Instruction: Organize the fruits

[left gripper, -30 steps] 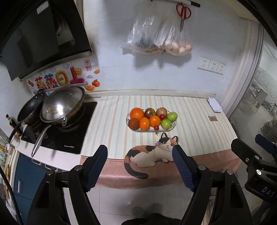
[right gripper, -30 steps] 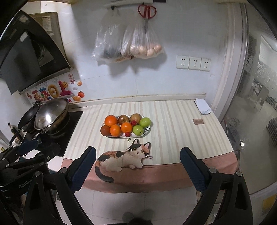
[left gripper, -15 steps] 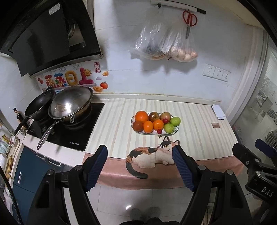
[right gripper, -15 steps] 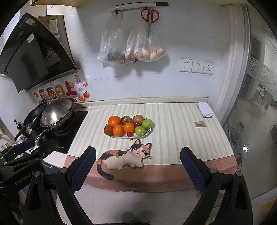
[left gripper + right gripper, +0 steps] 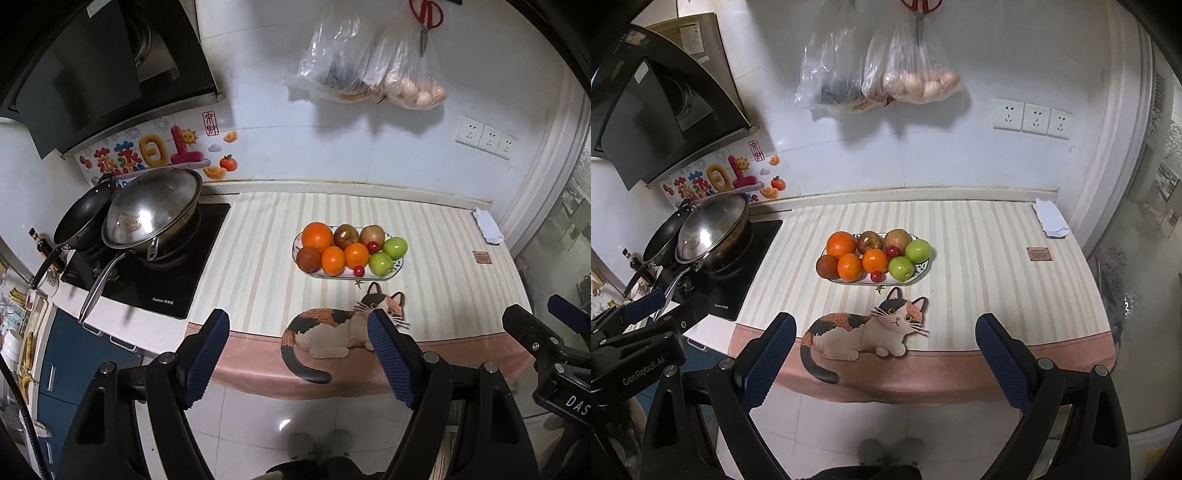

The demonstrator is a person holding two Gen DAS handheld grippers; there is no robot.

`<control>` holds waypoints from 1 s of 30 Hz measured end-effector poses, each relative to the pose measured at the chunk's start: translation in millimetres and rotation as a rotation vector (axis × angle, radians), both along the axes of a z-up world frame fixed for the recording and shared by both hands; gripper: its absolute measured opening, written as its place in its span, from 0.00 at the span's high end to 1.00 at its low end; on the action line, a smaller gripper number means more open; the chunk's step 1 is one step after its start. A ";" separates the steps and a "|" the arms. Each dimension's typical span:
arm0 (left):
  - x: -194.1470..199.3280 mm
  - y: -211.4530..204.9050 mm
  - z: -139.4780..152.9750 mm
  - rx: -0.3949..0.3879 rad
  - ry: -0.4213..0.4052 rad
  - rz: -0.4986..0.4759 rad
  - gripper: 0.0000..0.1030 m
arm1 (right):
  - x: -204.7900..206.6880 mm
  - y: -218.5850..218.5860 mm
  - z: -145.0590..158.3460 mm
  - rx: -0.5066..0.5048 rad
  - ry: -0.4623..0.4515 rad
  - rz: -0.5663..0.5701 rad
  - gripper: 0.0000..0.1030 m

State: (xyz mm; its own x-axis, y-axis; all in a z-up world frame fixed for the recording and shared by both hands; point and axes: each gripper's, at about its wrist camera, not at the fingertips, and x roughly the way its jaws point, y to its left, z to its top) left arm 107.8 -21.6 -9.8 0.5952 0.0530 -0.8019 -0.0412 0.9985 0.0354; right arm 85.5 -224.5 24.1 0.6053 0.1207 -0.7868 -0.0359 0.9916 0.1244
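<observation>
Fruit sat piled on an oval plate (image 5: 395, 271) in the middle of the worktop (image 5: 258, 258), which was covered with a striped cloth. On the plate were a large orange (image 5: 317, 236), two smaller oranges (image 5: 333, 260) beside it, a dark reddish-brown fruit (image 5: 308, 258) at the left end, two brownish fruits (image 5: 346, 236) along the back, two green apples (image 5: 395, 247) at the right end, and a couple of small red cherry-like fruits (image 5: 358, 271). A cat-shaped mat (image 5: 866, 330) lay just in front of the plate, near the worktop's front edge, its tail hanging over.

Both claws hung in the air before the worktop, well apart from the fruit. The left claw (image 5: 299, 354) was spread wide with nothing between its blue pads, and the right claw (image 5: 886, 360) was likewise spread wide and bare.

To the left, a steel wok (image 5: 151, 214) and a black pan (image 5: 83, 218) stood on the hob (image 5: 159, 280). Plastic bags (image 5: 879, 77) and red scissors (image 5: 919, 11) hung on the wall above, and a folded white cloth (image 5: 1051, 218) lay at the far right corner.
</observation>
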 end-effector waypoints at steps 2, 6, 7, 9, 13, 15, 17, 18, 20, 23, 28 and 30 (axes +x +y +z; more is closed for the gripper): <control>3.0 0.9 -2.8 0.000 0.012 0.002 0.26 | 6.5 2.1 -4.7 0.011 0.021 0.008 0.03; 3.3 2.0 -7.6 -0.014 0.037 0.002 0.26 | 12.0 8.0 -9.6 0.024 0.049 0.015 0.03; 2.8 1.9 -7.8 -0.019 0.040 0.003 0.26 | 12.3 8.7 -10.0 0.024 0.051 0.014 0.03; 2.7 2.5 -7.8 -0.024 0.043 0.003 0.26 | 11.2 10.2 -10.1 0.029 0.057 0.013 0.03; -0.2 2.4 -4.5 -0.031 0.039 -0.001 0.26 | 6.4 12.5 -7.3 0.028 0.055 0.012 0.03; -1.7 2.5 -2.0 -0.035 0.035 -0.003 0.26 | 3.8 13.5 -6.2 0.026 0.053 0.014 0.03; -3.2 2.8 -0.4 -0.038 0.031 -0.008 0.26 | 0.2 14.6 -5.6 0.017 0.053 0.013 0.03; -4.0 2.7 0.6 -0.037 0.028 -0.008 0.26 | -0.8 14.8 -5.6 0.016 0.053 0.014 0.03; -4.5 3.5 2.3 -0.038 0.024 -0.010 0.26 | -2.4 14.2 -5.8 0.015 0.054 0.011 0.03; -5.5 4.5 3.7 -0.040 0.020 -0.011 0.26 | -4.3 12.8 -6.4 0.016 0.057 0.005 0.03; -6.1 4.6 4.4 -0.039 0.018 -0.012 0.26 | -8.0 10.9 -4.7 0.019 0.054 -0.001 0.03; -6.3 4.4 4.6 -0.041 0.019 -0.012 0.26 | -7.9 10.9 -4.1 0.016 0.052 0.000 0.03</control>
State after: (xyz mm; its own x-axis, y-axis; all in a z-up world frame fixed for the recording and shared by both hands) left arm 101.5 -17.2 -5.2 0.5803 0.0131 -0.8143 -0.0294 0.9996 -0.0049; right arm 77.6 -213.6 20.1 0.5638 0.1332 -0.8151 -0.0286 0.9895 0.1419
